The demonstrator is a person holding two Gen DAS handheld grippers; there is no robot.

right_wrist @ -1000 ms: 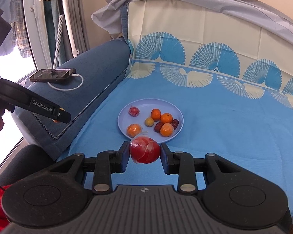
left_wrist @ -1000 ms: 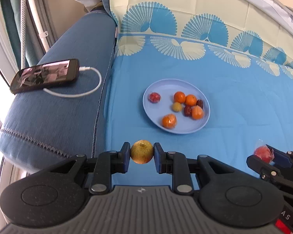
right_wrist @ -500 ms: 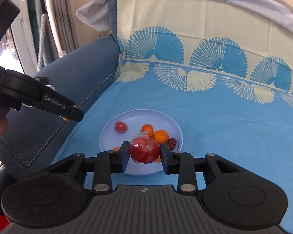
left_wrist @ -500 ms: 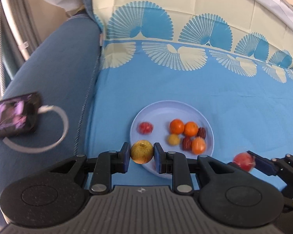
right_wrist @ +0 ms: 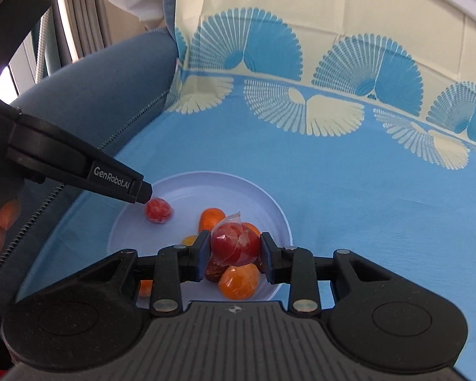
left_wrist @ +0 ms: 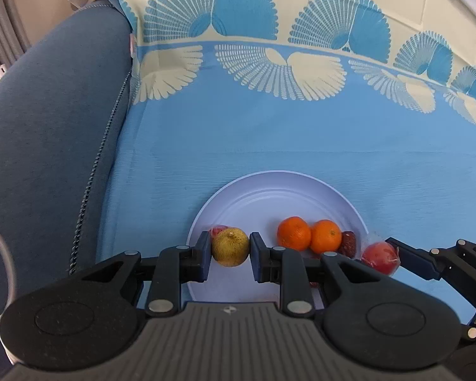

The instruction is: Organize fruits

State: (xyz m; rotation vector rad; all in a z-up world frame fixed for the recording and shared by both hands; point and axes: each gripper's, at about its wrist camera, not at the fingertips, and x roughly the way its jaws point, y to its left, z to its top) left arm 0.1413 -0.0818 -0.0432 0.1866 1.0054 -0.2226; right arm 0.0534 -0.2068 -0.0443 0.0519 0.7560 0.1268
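Observation:
My left gripper (left_wrist: 230, 251) is shut on a yellow-green round fruit (left_wrist: 230, 247) and holds it over the left part of the pale blue plate (left_wrist: 269, 187). My right gripper (right_wrist: 234, 249) is shut on a red fruit in clear wrap (right_wrist: 234, 243) and holds it over the plate (right_wrist: 238, 187), above several fruits. The plate holds two oranges (left_wrist: 294, 233), a dark date (left_wrist: 348, 243), a wrapped orange (right_wrist: 239, 281) and a small wrapped red fruit (right_wrist: 158, 210). The right gripper with its red fruit (left_wrist: 380, 256) shows at the plate's right rim in the left wrist view.
The plate lies on a blue cloth with a fan pattern (left_wrist: 301, 133) spread over a sofa seat. A dark blue sofa armrest (left_wrist: 47, 127) rises at the left, with a white cable (left_wrist: 3, 273) on it. The left gripper's body (right_wrist: 79, 165) crosses the right wrist view.
Both grippers have moved forward with their fruits and now hang over the plate. The phone on the armrest has left the left wrist view.

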